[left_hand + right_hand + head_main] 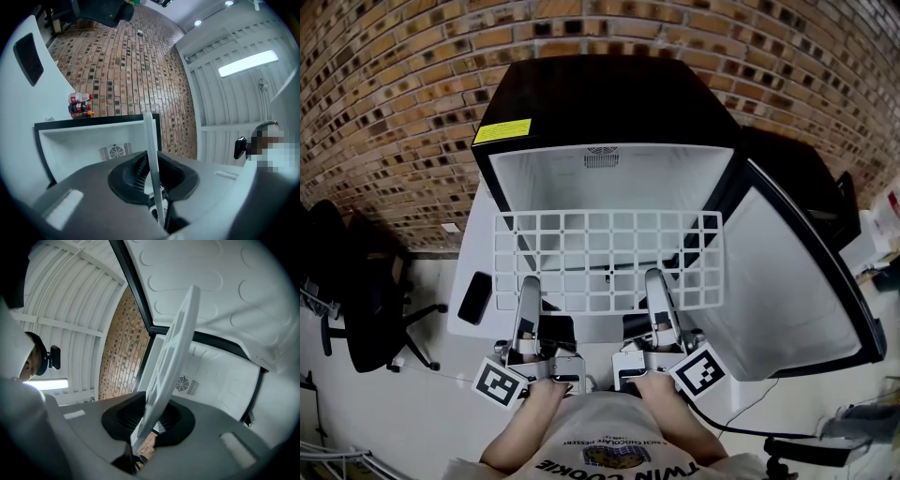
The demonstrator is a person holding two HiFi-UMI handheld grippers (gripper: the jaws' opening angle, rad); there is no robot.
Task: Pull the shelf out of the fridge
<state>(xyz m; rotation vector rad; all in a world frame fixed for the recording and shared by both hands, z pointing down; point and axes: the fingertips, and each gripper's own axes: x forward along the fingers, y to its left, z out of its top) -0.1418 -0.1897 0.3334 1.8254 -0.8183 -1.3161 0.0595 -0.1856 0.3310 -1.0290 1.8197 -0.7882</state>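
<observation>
The white grid shelf (609, 258) is out of the black mini fridge (600, 103) and hangs level in front of its open white cavity. My left gripper (529, 284) holds the shelf's near edge left of centre and my right gripper (654, 278) holds it right of centre. In the left gripper view the shelf (151, 154) shows edge-on as a thin white bar pinched in the left gripper (154, 180). In the right gripper view the shelf (173, 348) runs tilted between the dark pads of the right gripper (149, 423), which close on it.
The fridge door (778, 272) stands open at the right. The fridge sits on a white table (473, 253) with a black phone (475, 297) on its left side. A black office chair (366, 300) stands at the left. Brick wall behind.
</observation>
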